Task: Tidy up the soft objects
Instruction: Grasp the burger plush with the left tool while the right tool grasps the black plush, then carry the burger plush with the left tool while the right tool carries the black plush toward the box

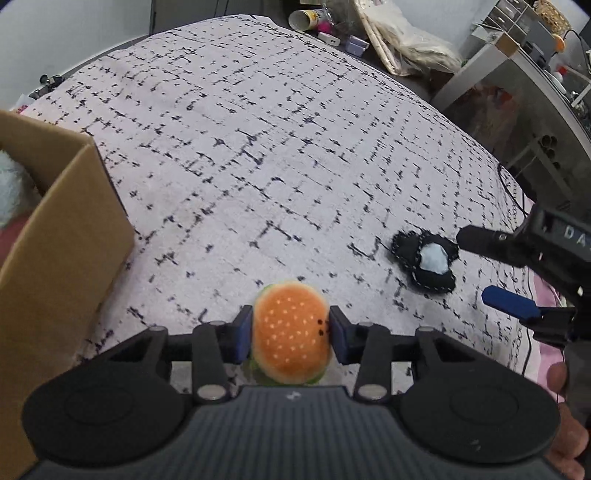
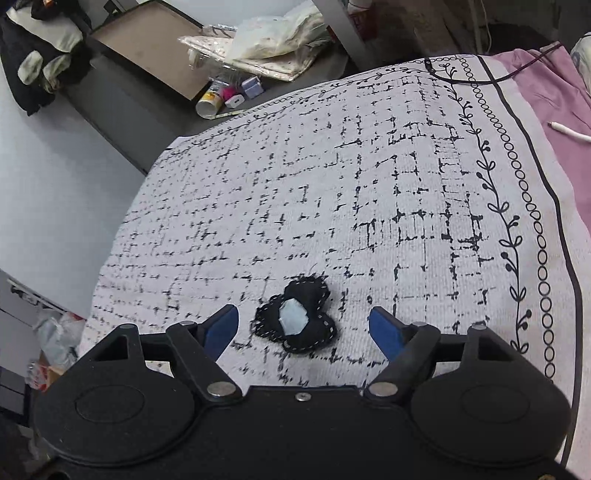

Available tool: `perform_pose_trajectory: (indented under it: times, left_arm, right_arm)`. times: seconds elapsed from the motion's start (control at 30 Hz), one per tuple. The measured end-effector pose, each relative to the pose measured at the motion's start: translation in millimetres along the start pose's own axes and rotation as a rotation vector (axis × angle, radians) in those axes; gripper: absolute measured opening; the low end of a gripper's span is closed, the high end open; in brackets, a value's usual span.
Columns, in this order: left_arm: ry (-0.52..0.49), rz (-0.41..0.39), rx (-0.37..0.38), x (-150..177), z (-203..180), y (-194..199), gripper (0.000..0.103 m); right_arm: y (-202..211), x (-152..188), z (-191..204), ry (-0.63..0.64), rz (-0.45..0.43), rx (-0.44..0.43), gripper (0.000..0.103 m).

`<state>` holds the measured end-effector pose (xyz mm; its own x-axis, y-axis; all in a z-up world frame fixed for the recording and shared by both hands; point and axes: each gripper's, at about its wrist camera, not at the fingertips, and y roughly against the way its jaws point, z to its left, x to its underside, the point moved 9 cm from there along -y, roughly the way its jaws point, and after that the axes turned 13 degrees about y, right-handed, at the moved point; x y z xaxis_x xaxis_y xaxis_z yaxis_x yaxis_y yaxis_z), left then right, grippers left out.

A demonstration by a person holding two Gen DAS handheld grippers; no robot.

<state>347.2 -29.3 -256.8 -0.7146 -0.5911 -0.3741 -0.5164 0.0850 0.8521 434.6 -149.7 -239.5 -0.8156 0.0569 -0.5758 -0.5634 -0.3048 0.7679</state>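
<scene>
A small burger plush (image 1: pixel 291 343) with an orange bun sits on the patterned bed cover (image 1: pixel 258 147). My left gripper (image 1: pixel 291 316) is shut on it, one blue pad pressed against each side. To the right lies a black bow-shaped plush (image 1: pixel 424 258) with white stitching and a pale blue middle. In the right wrist view this black bow plush (image 2: pixel 314 291) lies between the spread fingers of my right gripper (image 2: pixel 303 312), which is open and touches neither side. My right gripper (image 1: pixel 493 271) also shows at the right edge of the left wrist view.
An open cardboard box (image 1: pixel 66 229) stands at the left with a pale fluffy toy (image 1: pixel 11 184) inside. Beyond the far bed edge lie a paper cup (image 1: pixel 303 18) and bags (image 1: pixel 406 37). A pink sheet (image 2: pixel 554 92) and a white pen (image 2: pixel 569 133) are at the right.
</scene>
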Motion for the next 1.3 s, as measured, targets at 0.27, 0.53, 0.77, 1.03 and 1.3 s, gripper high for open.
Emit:
perform_pose_trajectory:
  times: [0.27,0.53,0.77,1.03,1.3]
  left_arm:
    - [0.004,0.0,-0.007,-0.4,-0.3,12.6,0.042]
    - [0.053,-0.072,-0.002,-12.0,7.5,67.3,0.042]
    - [0.057,-0.136,-0.008,-20.4,28.7,113.1,0.042]
    - [0.054,-0.196,0.007,-21.7,46.8,162.0,0.042]
    - [0.068,-0.236,0.028,-17.5,61.8,195.0,0.042]
  right_arm:
    - [-25.4,7.6,-1.9,0.038,0.02,0.025,0.059]
    - [-27.7,8.0,1.4,0.093,0.017,0.014,0.022]
    - [-2.0,17.7,4.5,0.092,0.02,0.02,0.016]
    - [39.2,17.7,25.4,0.109,-0.036,0.001,0.008]
    - [75.8,24.1,41.4,0.152,-0.077,-0.008,0.007]
